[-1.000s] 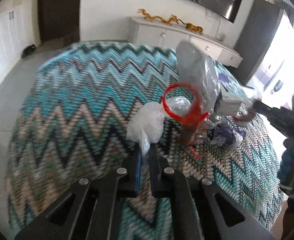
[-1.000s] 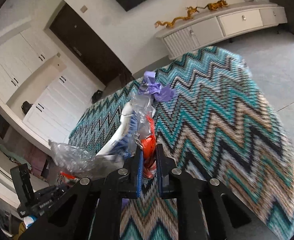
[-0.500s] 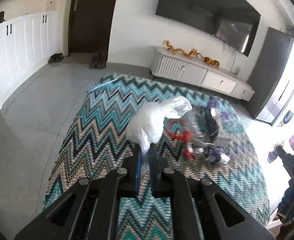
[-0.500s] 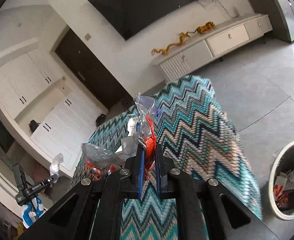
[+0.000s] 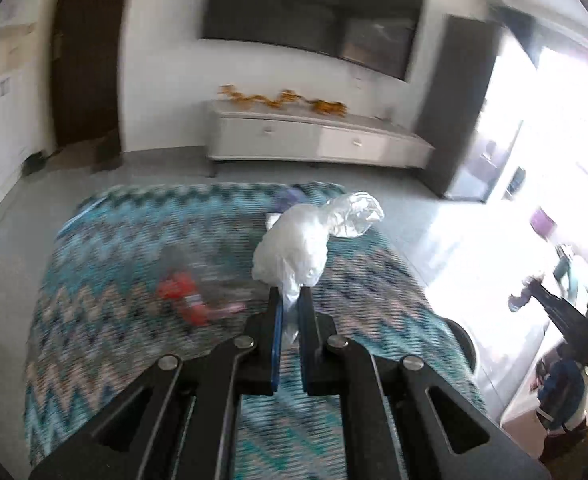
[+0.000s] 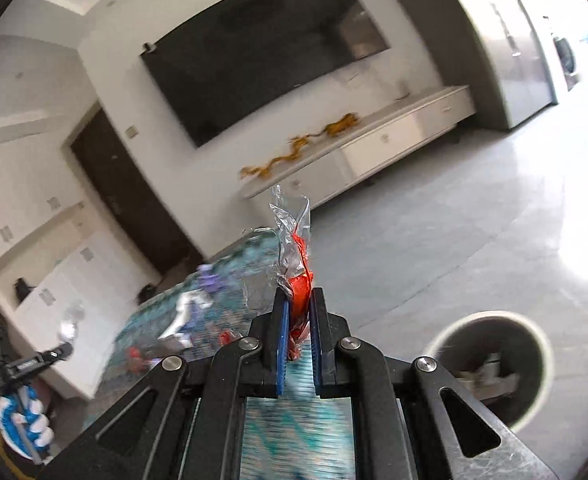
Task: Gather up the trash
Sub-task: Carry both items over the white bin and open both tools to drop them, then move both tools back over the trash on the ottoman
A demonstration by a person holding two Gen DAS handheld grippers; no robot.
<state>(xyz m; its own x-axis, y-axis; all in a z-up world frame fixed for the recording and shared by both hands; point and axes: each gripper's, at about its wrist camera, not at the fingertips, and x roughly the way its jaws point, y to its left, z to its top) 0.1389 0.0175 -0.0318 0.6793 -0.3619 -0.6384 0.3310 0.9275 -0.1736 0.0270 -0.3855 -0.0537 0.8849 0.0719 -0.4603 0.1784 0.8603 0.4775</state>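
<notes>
My left gripper (image 5: 289,300) is shut on a crumpled white plastic bag (image 5: 306,240), held up above the zigzag rug (image 5: 113,280). My right gripper (image 6: 298,300) is shut on a red and clear wrapper (image 6: 298,264) that sticks up from its jaws, high over the rug's edge (image 6: 294,420). A round white trash bin (image 6: 490,364) with scraps inside stands on the floor at the lower right of the right wrist view. More trash lies on the rug: a red and clear bag (image 5: 185,300), a white and blue packet (image 6: 185,312) and a purple scrap (image 6: 209,280).
A white TV cabinet (image 5: 314,144) with golden dragon figures stands against the far wall under a large dark screen. Grey tiled floor (image 6: 454,240) lies between rug and cabinet. White cupboards line the left wall. The other gripper and a blue-gloved hand (image 6: 21,424) show at lower left.
Both grippers have risen from the rug and swung away from the trash pile with their loads. The trash bin has come into the right wrist view.
</notes>
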